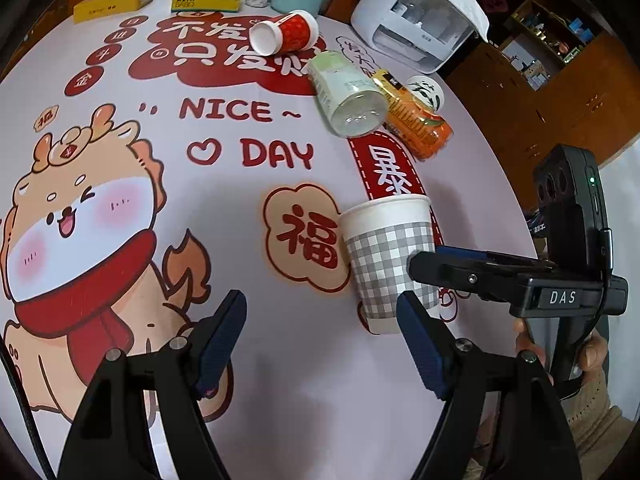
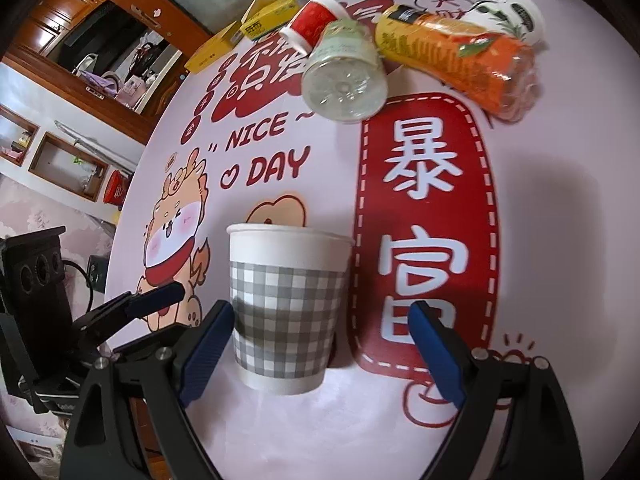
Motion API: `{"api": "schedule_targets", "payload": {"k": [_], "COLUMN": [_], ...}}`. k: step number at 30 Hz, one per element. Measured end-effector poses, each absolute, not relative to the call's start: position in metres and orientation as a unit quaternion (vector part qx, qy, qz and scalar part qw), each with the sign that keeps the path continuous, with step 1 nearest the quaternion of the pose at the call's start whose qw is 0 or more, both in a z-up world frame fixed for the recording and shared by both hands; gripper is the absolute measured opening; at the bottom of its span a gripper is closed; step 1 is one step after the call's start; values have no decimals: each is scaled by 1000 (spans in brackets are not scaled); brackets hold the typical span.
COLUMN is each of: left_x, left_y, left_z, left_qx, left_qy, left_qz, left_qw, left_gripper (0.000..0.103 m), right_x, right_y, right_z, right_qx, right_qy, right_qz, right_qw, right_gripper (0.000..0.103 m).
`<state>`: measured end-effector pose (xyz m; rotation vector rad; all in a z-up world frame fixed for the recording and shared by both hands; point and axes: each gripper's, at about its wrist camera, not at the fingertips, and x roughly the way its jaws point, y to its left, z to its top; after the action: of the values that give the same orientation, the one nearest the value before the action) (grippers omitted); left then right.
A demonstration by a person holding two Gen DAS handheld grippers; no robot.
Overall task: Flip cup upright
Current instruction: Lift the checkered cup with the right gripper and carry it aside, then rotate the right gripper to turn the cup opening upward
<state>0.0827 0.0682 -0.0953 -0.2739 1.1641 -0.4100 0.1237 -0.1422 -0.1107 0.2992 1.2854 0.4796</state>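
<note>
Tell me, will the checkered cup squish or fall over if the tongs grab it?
The checkered cup looks like thin paper, so a hard squeeze would probably dent it. It seems empty, so likely light and easy to knock over. It stands upright on a base narrower than its rim, between the open right tongs, so a sideways bump could tip it.

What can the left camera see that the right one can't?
Only the left view shows the white appliance at the table's far edge and the hand holding the right claw. Only the right view shows wall shelves and a red bag. Both show the upright checked cup, the red cup and two bottles lying down.
</note>
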Motion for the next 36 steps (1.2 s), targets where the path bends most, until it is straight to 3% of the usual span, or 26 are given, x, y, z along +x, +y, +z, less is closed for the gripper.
{"api": "schedule_targets", "payload": {"k": [4, 11, 20, 24, 31, 36], "left_x": [83, 81, 81, 80, 82, 87], "left_y": [73, 82, 84, 83, 78, 74], "left_z": [-100, -101, -101, -100, -96, -91], "left_qx": [-139, -146, -147, -143, -144, -147], "left_qy": [548, 549, 548, 545, 529, 517], "left_qz": [-187, -181, -182, -181, -168, -160], "left_qw": [803, 803, 803, 806, 819, 828], "left_gripper": [76, 76, 76, 76, 76, 76], "right_x": [128, 136, 133, 127, 99, 91], "right_y": [-136, -126, -121, -122, -114, -115], "right_z": [-115, -124, -121, -107, -79, -79], "right_qx": [144, 150, 139, 112, 20, 2], "right_qy": [597, 615, 604, 562, 412, 377], "right_qz": [229, 245, 254, 253, 238, 219], "right_qw": [755, 735, 743, 779, 879, 900], "right_gripper": [89, 70, 66, 65, 65, 65]}}
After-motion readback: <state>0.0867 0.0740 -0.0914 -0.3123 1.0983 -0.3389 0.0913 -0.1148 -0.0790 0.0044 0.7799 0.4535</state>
